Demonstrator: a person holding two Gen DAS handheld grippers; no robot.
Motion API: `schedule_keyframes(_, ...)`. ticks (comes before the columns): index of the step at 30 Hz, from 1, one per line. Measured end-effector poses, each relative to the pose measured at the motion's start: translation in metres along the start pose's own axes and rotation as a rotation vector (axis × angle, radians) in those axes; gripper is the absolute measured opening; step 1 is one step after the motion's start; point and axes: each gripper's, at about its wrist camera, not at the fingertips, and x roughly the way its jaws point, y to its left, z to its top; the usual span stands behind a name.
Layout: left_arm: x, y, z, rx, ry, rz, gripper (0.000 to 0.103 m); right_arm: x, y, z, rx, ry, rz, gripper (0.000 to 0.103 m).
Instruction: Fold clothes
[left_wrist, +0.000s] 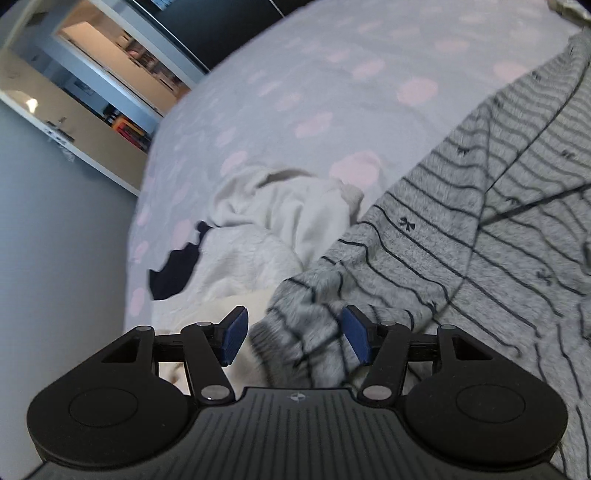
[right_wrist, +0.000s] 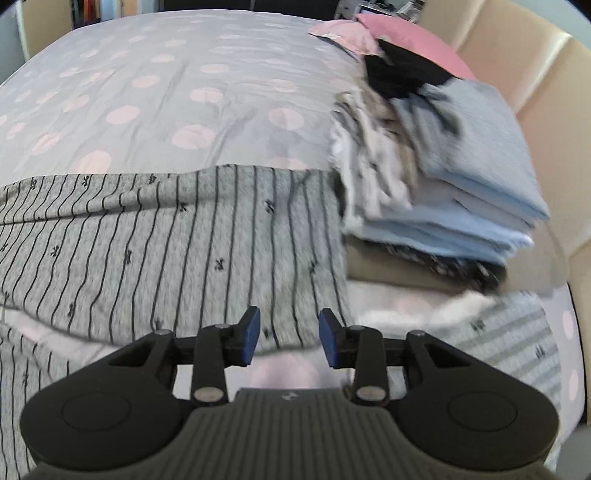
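Note:
A grey garment with thin dark stripes and small bows (left_wrist: 480, 229) lies spread on the bed. In the left wrist view its ribbed cuff end (left_wrist: 295, 343) sits bunched between the blue pads (left_wrist: 234, 338) of my left gripper (left_wrist: 295, 339), whose jaws stand wide and do not pinch it. In the right wrist view the same striped garment (right_wrist: 166, 251) stretches across the bed. Its near hem runs under my right gripper (right_wrist: 290, 336), which is open, with a gap on both sides of the cloth.
The bedspread (right_wrist: 147, 92) is grey with pink dots. A stack of folded clothes (right_wrist: 461, 192) stands to the right, with a pink pillow (right_wrist: 417, 40) and a beige headboard (right_wrist: 535, 74) behind it. A loose cream garment (left_wrist: 288, 221) and a dark item (left_wrist: 173, 269) lie near the bed's left edge.

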Motion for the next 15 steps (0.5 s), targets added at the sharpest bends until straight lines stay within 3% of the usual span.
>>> schedule_keyframes(1,0.008,-0.001,0.002,0.009,0.013,-0.001,0.049,0.006,0.003,0.005,-0.019,-0.004,0.003,0.039)
schedule_keyframes(3,0.021,-0.001,0.005,0.019,0.033,0.003,0.025,0.018,0.009,0.016,-0.058,-0.012,0.007,0.039)
schedule_keyframes(4,0.026,0.001,0.007,0.016,0.04,-0.005,0.022,0.025,0.011,0.023,-0.088,-0.022,0.003,0.039)
schedule_keyframes(6,0.033,0.006,0.01,-0.012,0.047,-0.022,0.007,0.04,0.016,0.036,-0.148,-0.04,-0.012,0.039)
schedule_keyframes(11,0.048,0.033,0.017,-0.158,0.09,-0.046,0.004,0.081,0.024,0.072,-0.315,-0.078,-0.074,0.037)
schedule_keyframes(15,0.066,0.044,0.015,-0.198,0.122,-0.051,0.004,0.12,0.028,0.091,-0.487,-0.057,-0.133,0.037)
